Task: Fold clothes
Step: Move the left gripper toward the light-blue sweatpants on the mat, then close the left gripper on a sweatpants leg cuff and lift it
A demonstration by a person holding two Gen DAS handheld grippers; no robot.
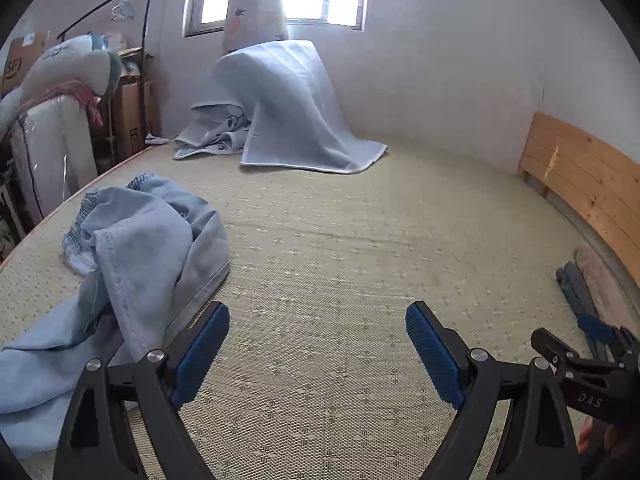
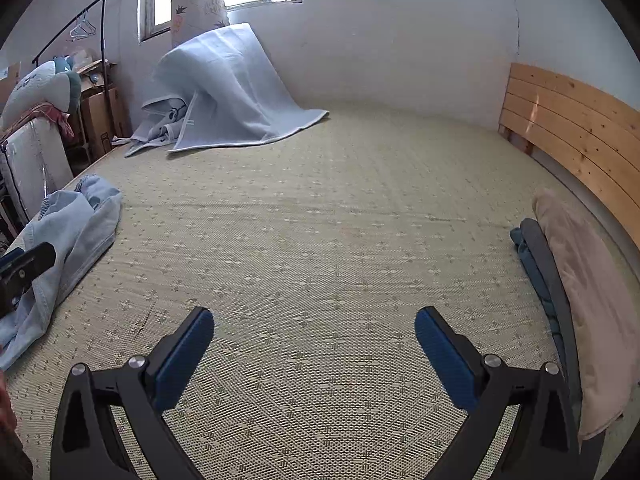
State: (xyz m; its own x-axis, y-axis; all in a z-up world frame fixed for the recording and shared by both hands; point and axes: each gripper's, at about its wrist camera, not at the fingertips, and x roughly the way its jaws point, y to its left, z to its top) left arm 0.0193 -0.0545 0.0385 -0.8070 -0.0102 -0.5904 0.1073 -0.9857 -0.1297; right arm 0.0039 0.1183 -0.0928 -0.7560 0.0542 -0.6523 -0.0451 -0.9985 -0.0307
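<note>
Jeans (image 1: pixel 132 248) crumpled just left of left hand-held gripper (image 1: pixel 318 344).

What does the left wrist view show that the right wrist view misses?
Only the left wrist view shows the right tongs at its edge and the denim garment's nearer spread. Only the right wrist view shows the whole folded stack by the headboard. Both share the woven mat, the draped blue blanket and open, empty tongs.
</note>
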